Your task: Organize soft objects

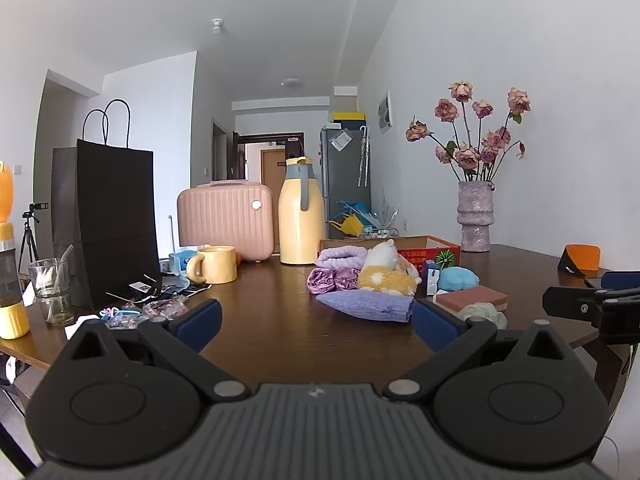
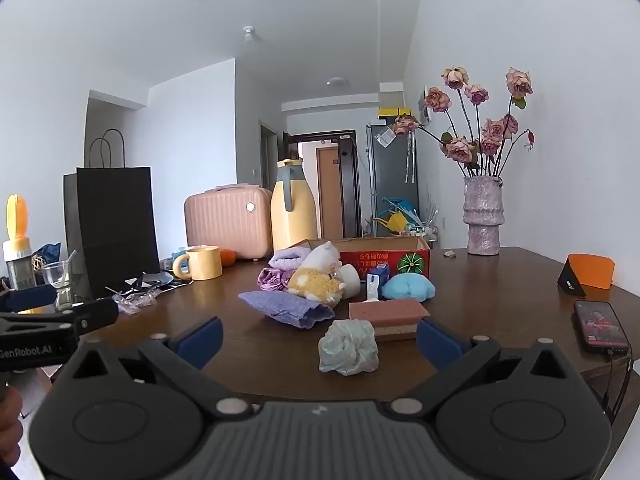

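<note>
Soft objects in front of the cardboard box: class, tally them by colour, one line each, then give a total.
Purple: 3, towel, satin cloth, folded cloth
Yellow and white: 1, plush toy
Blue: 1, fluffy pad
Pink: 1, sponge
Pale green: 1, mesh puff
Total: 7

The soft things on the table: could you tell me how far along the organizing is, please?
Nothing looks done yet: the red cardboard box shows nothing sorted inside, though its interior is mostly hidden. Nothing is in hand: the left gripper and right gripper are both open and empty. Left to do: the purple cloth, yellow plush, blue plush, sponge and pale bath pouf all lie loose on the table.
</note>
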Tool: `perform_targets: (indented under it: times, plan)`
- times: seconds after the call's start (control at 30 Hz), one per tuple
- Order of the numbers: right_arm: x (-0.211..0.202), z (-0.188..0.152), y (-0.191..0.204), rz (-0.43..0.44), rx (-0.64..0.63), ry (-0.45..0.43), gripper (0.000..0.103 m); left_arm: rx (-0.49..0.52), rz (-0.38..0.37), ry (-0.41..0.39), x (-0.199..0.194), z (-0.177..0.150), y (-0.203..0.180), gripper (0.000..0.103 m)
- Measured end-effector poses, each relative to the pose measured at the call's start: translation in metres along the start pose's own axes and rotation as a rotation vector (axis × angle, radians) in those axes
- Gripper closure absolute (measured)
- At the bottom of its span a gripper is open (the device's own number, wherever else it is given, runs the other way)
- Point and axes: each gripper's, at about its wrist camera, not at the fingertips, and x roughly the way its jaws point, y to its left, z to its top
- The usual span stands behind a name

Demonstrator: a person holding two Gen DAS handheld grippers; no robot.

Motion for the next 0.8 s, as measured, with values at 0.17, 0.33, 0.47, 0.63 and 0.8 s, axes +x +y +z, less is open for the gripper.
perform_targets:
  times: [0.17,0.33,0.47,0.63,0.8]
  plan:
    - [-0.0008,0.0000,-0.0001,-0.002,0.001,-0.002,0.000,-0.003,-0.006,-0.001,-0.0008,0.0003,0.0013,0.000]
    - [0.0001,0.0003,-0.0003,-0.001,0.003,-0.002,0.000,0.000,-0.009,-0.006,-0.0019,-0.0002,0.0027,0.000]
    - [0.0005,0.0006,-0.0006,-0.003,0.007,0.000,0.000,0.000,-0.009,-0.005,-0.0018,-0.0006,0.0031,0.000]
    - [0.0011,0.0003,-0.0011,0.001,0.013,0.004,0.000,0.000,-0.009,-0.005,-0.0016,0.0003,0.0030,0.000]
    - [0.0007,0.0001,-0.0020,0.000,0.014,0.002,0.000,0.001,-0.008,-0.004,-0.0026,0.0002,0.0022,0.000]
